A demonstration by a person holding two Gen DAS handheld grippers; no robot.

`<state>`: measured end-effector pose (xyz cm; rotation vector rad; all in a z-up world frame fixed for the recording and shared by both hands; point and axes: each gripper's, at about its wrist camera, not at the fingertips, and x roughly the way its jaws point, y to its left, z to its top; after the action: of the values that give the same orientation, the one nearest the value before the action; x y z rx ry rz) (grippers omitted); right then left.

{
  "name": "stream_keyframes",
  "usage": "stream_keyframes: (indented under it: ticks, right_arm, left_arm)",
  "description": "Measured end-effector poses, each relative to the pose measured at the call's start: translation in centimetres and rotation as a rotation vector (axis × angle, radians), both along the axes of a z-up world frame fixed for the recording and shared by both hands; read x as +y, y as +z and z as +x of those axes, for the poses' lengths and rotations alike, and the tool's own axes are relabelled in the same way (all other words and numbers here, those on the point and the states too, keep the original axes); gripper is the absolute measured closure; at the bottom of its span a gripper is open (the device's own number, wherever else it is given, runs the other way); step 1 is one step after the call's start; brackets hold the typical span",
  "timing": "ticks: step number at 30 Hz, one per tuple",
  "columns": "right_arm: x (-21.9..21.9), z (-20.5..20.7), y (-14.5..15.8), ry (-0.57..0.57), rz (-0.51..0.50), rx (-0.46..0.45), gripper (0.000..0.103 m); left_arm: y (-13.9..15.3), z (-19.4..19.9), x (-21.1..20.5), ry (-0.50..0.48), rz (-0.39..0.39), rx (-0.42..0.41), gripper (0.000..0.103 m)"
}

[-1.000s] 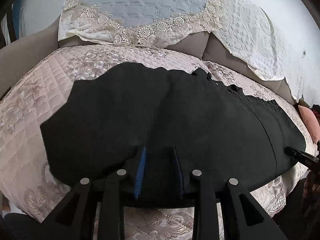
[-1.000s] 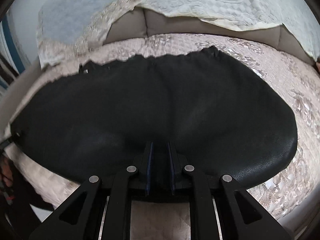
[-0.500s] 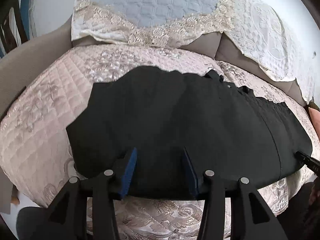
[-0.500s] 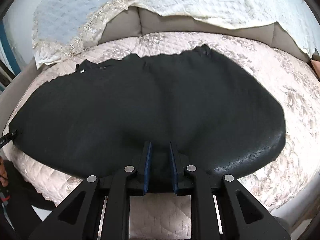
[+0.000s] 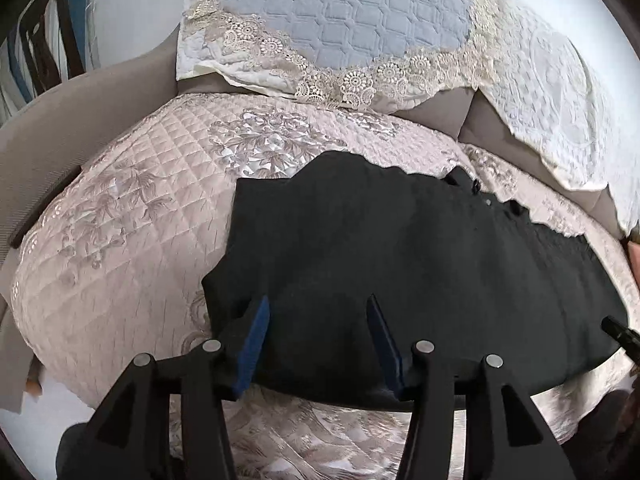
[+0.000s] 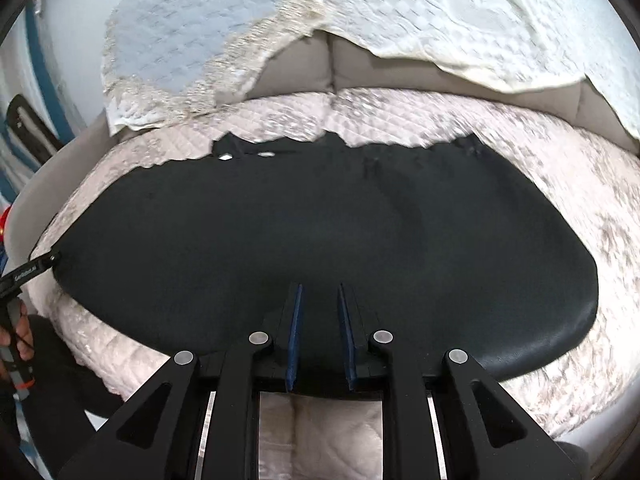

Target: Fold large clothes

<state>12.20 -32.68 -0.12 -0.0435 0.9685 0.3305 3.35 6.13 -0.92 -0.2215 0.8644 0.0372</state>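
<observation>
A large black garment (image 5: 400,264) lies spread flat across a pink quilted sofa seat (image 5: 132,232); it also fills the right wrist view (image 6: 320,232). My left gripper (image 5: 316,308) is open, its blue-padded fingers wide apart over the garment's near edge toward its left end, holding nothing. My right gripper (image 6: 319,292) is partly open, fingers a small gap apart over the near edge of the garment, the cloth no longer pinched. The right gripper's tip shows at the far right of the left wrist view (image 5: 618,330); the left gripper shows at the left of the right wrist view (image 6: 28,272).
Grey sofa backrest cushions (image 6: 296,68) stand behind the seat, draped with a blue lace-edged cover (image 5: 344,12) and a white cover (image 6: 460,12). The sofa armrest (image 5: 48,132) is at the left. The seat's front edge (image 5: 312,432) drops off just below the garment.
My left gripper opened wide, let go of the garment and shifted left. My right gripper's fingers spread slightly. The garment settled flat on the seat.
</observation>
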Motion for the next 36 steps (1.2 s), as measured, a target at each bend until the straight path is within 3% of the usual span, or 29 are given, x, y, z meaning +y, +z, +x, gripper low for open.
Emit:
stream_keyframes:
  ticks: [7,13,19,23,31,32,36]
  right_arm:
    - [4.1,-0.4,1.6,0.100,0.031,-0.030,0.085]
    - [8.2,-0.9,0.9,0.185,0.046,-0.011,0.085]
    - [10.6,-1.1,0.2,0.228,0.056,0.009,0.085]
    - [11.1,-1.1,-0.2,0.232,0.058,0.026,0.085]
    - [11.0,-1.1,-0.7,0.224,0.070,0.045,0.085]
    - [10.9,-1.1,-0.8,0.220,0.075,0.050,0.085]
    - [10.3,-1.0,-1.1,0.204,0.081,0.058,0.085]
  left_arm:
    - [1.3,0.0,0.8,0.026,0.001,-0.017,0.050]
    - [0.9,1.3,2.5,0.055,0.023,-0.020,0.046]
    - [-1.5,2.9,4.6,0.083,-0.049,0.043,0.045]
    - [-3.5,3.0,5.8,0.094,-0.175,0.067,0.037]
    - [-3.8,2.0,4.6,0.082,-0.180,0.063,0.036]
    - [-3.9,2.1,4.7,0.088,-0.179,0.066,0.038]
    - [-3.8,2.6,4.5,0.085,-0.181,0.067,0.067]
